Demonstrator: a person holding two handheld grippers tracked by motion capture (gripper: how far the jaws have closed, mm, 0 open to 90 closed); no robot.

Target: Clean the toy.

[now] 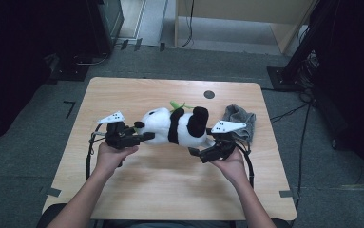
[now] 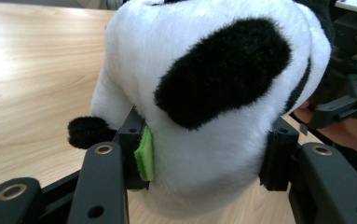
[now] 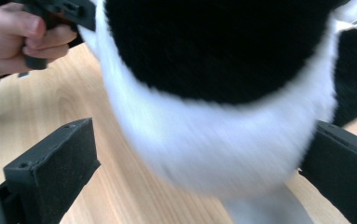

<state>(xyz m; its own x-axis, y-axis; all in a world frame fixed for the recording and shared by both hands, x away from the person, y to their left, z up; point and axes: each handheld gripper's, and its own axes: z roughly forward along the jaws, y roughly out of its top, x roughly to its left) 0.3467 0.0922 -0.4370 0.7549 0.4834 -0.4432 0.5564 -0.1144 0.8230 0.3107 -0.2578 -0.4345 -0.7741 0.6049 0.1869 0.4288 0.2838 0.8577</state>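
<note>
The left claw (image 2: 209, 158) is clenched on the white end of the plush panda (image 1: 175, 126), which lies on its side across the middle of the table (image 1: 137, 190). The right claw (image 3: 199, 168) stands released, its jaws apart around the panda's other end. A grey cloth (image 1: 240, 119) lies half hidden behind that claw.

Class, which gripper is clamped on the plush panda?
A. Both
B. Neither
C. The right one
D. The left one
D: in the left gripper view the left gripper has its jaws pressed into the panda, while the right gripper has its jaws wide open, one clear of the plush.
</note>
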